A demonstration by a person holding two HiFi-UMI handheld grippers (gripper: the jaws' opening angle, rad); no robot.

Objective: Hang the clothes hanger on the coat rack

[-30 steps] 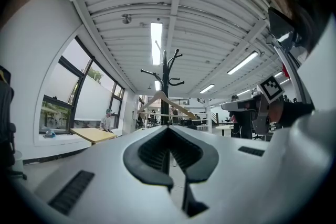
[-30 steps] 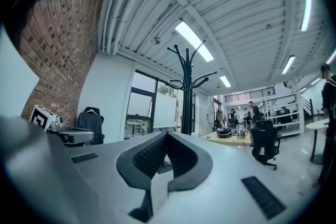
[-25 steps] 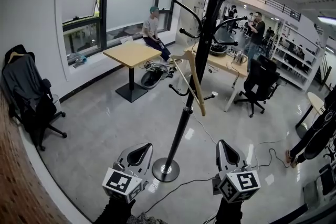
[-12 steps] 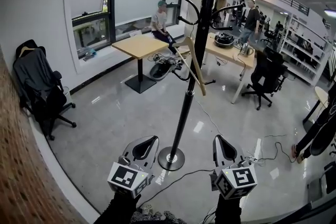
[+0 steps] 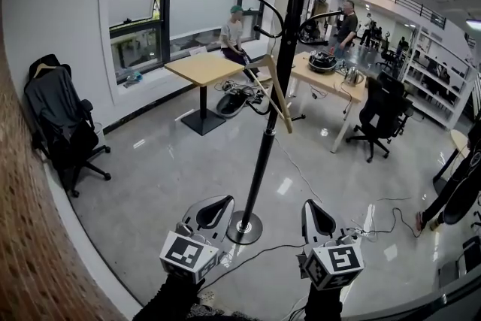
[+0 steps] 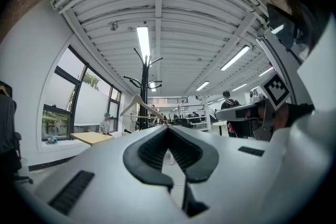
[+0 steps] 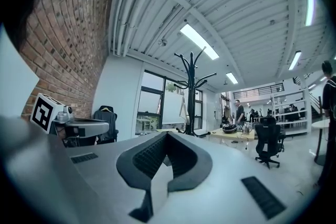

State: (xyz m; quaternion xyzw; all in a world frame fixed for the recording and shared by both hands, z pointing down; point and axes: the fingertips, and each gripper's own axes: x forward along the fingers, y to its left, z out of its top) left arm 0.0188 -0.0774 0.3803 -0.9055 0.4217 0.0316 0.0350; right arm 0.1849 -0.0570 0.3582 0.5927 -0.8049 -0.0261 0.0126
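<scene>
The black coat rack (image 5: pixel 266 140) stands on the grey floor, its round base (image 5: pixel 244 227) just beyond my two grippers. A pale wooden hanger (image 5: pixel 275 92) hangs tilted from one of the rack's side arms, about halfway up the pole. My left gripper (image 5: pixel 217 204) is low in the head view, left of the base, jaws shut on nothing. To the right of the base my right gripper (image 5: pixel 311 207) is also shut and holds nothing. In the left gripper view the rack (image 6: pixel 144 93) and hanger (image 6: pixel 137 104) show far beyond the shut jaws (image 6: pixel 168 127). The right gripper view shows the rack (image 7: pixel 190 98) past its shut jaws (image 7: pixel 167 134).
A wooden table (image 5: pixel 203 69) stands by the window, and a black office chair (image 5: pixel 58 125) draped with a jacket is at the left. A long desk (image 5: pixel 340 84) and another black chair (image 5: pixel 379 113) are behind the rack. Cables (image 5: pixel 378 217) run over the floor; a person (image 5: pixel 451 192) is at the right edge.
The hanger stays on the rack. The head view has shifted, and both grippers sit a little lower and closer together near the rack's base.
</scene>
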